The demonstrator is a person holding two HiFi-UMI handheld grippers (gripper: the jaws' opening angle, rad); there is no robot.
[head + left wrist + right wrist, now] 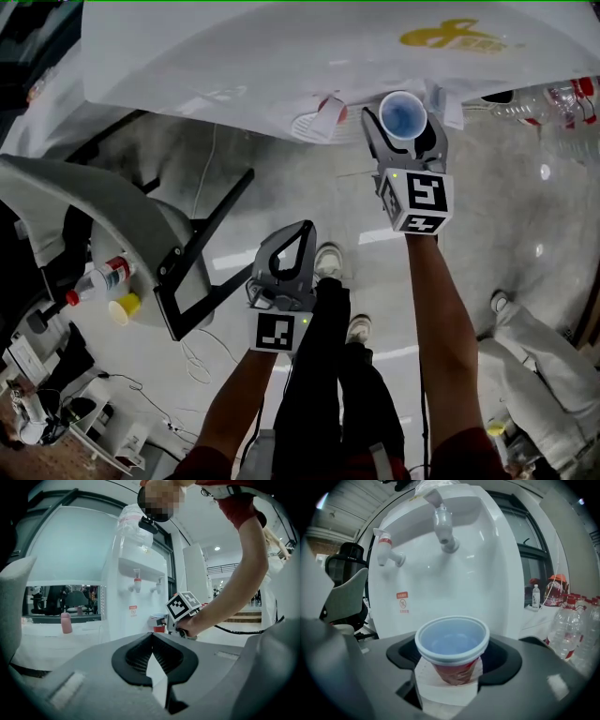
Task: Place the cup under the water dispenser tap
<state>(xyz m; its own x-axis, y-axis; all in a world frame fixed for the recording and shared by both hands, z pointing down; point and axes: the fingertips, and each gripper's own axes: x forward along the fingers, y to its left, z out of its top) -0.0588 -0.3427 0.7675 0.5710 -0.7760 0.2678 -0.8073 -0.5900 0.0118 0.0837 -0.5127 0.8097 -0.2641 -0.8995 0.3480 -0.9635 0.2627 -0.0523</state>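
My right gripper (405,133) is shut on a red paper cup (403,112) with a white rim and a pale, empty inside. It holds the cup upright, close in front of the white water dispenser (281,56). In the right gripper view the cup (452,646) sits between the jaws, below and short of the grey-white tap (443,524). A red-topped tap (386,550) is further left. My left gripper (302,232) hangs lower and nearer to me, shut and empty. In its own view the dispenser (136,573) stands ahead and the right gripper's marker cube (183,605) is beside it.
A grey office chair (94,225) stands at the left, with a bottle (103,279) and a yellow cup (125,307) near it. Several clear plastic bottles (565,625) stand to the dispenser's right. The person's legs and shoes (328,262) are below the grippers.
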